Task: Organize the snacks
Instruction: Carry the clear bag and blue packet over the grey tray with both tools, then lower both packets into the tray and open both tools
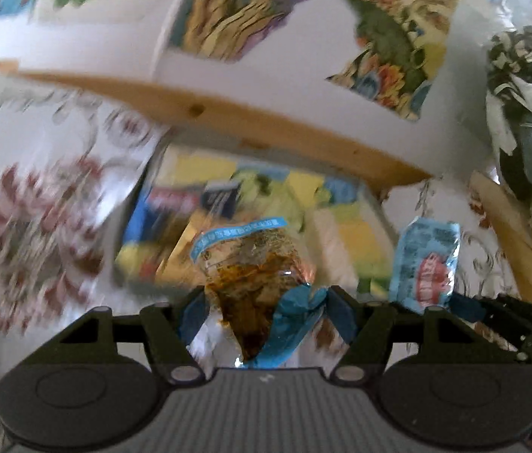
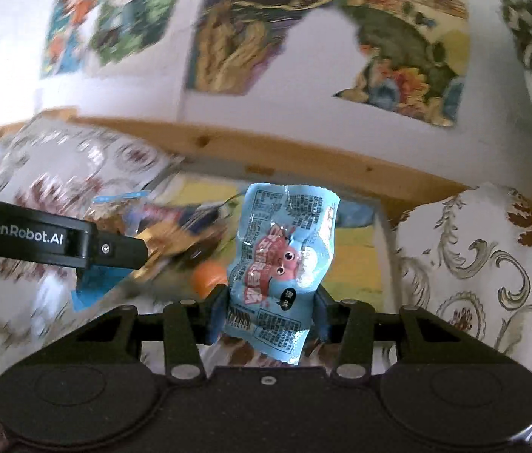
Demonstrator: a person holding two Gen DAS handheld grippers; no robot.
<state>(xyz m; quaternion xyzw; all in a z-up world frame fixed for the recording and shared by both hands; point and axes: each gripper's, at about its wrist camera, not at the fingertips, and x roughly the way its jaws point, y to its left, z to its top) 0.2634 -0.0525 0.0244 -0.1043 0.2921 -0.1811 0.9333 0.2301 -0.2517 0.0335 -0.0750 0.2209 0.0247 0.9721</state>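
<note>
A shallow box (image 1: 345, 226) with a yellow bottom sits on the floral-patterned cloth (image 1: 39, 226) against a wooden rail (image 1: 228, 113). Inside it lie several snack packets, blurred: a blue-and-red one (image 1: 160, 204) at its 9 o'clock side, and a small orange round thing (image 2: 207, 279) at the near edge in the right wrist view; the rest cannot be told apart.

The left hand-held gripper (image 1: 262, 302) is clamped on a clear snack pouch (image 1: 254, 264) with dark brown contents and a blue printed band; the pouch stands up from between the blue pads toward 12 o'clock, in front of the box.

The right hand-held gripper (image 2: 266, 313) is clamped on a light blue snack packet (image 2: 284, 256) printed with a red cartoon creature. The packet rises toward 12 o'clock from the fingers, in front of the box. In the left wrist view the same packet (image 1: 426, 260) shows at 3 o'clock of the pouch, just beside it.
</note>
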